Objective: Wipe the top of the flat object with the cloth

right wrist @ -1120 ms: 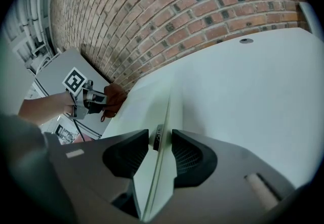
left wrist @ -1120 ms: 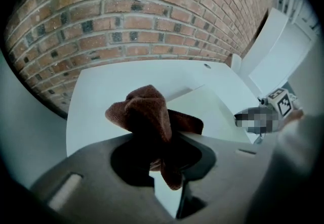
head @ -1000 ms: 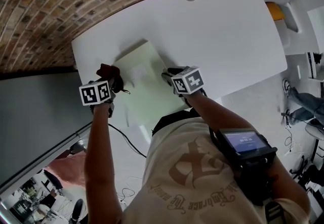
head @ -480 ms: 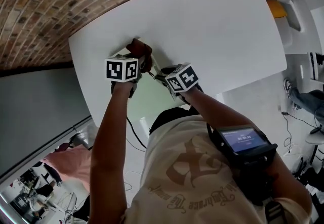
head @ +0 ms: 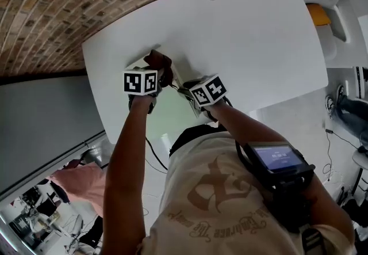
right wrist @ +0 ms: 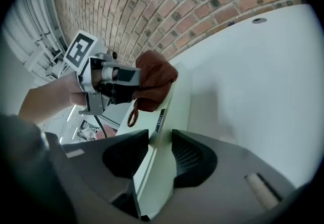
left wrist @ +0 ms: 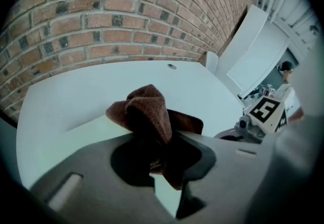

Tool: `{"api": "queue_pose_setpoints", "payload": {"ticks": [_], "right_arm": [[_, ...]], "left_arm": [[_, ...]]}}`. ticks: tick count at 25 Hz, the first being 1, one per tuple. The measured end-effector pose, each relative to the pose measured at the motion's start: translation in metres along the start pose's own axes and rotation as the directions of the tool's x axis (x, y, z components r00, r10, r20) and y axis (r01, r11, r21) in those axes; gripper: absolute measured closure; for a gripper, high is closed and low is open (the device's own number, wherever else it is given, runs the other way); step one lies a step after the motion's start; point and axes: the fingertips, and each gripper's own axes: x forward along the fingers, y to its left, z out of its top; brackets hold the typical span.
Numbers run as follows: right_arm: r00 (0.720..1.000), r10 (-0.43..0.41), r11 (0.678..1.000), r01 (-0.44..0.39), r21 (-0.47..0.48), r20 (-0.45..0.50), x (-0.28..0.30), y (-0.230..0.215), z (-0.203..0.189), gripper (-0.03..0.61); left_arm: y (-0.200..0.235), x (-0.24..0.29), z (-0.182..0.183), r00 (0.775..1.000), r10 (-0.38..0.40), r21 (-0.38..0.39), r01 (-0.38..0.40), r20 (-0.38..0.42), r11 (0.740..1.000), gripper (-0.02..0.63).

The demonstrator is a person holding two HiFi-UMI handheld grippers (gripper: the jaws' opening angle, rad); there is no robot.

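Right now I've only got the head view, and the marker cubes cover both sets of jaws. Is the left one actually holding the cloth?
Observer: Yes, the left gripper is clamped on the brown cloth, which is bunched between its jaws.
Operator: Is it down on the flat object?
Observer: It rests on top of the pale green flat object.
Operator: Right side?
Observer: The right gripper has its jaws closing, with the flat object's edge between the pads.

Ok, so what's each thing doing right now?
Brown cloth: bunched up, held by the left claw, resting on the flat object.
Left claw: shut on the brown cloth.
Right claw: closing, flat object's edge between its jaws.
Flat object: lying on the white table.
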Motion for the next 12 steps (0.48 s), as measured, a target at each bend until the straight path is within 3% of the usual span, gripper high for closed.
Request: {"api": "queue_pose_setpoints", "payload": {"ticks": [12], "right_arm": [[0.998,-0.062,0.996,0.06,0.066,0.027,0.016,0.018,-0.008,0.428]], "left_arm": [[0.055,-0.048,-0.051,1.0,-0.01,-0.041,0.01,0.016,0.999,0.531]]}}
